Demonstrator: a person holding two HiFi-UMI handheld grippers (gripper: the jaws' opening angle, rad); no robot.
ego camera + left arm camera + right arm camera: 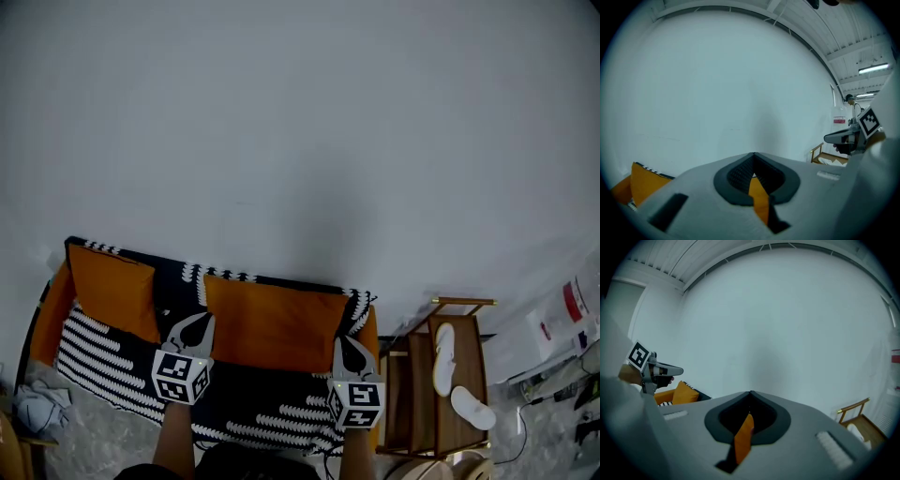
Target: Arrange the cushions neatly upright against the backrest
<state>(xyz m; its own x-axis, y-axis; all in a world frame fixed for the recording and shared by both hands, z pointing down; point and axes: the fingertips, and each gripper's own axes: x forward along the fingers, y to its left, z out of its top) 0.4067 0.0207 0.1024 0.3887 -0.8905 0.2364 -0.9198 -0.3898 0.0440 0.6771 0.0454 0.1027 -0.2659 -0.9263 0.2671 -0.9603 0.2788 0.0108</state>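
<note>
A large orange cushion (pixel 272 328) stands against the backrest of a sofa covered by a black-and-white patterned throw (pixel 94 349). A smaller orange cushion (pixel 112 289) leans upright at the sofa's left end, also visible in the left gripper view (pixel 642 185). My left gripper (pixel 195 324) is shut at the large cushion's left edge. My right gripper (pixel 349 345) is shut at its lower right edge. A strip of orange fabric (pixel 760 201) shows between the left jaws, and another strip (pixel 743 437) shows between the right jaws. Both gripper views look at the pale wall.
A wooden rack (pixel 461 302) stands right of the sofa with two white slippers (pixel 443 356) on it. White bags and cables (pixel 562 328) lie at the far right. A grey cloth (pixel 37 408) sits on the floor at the lower left.
</note>
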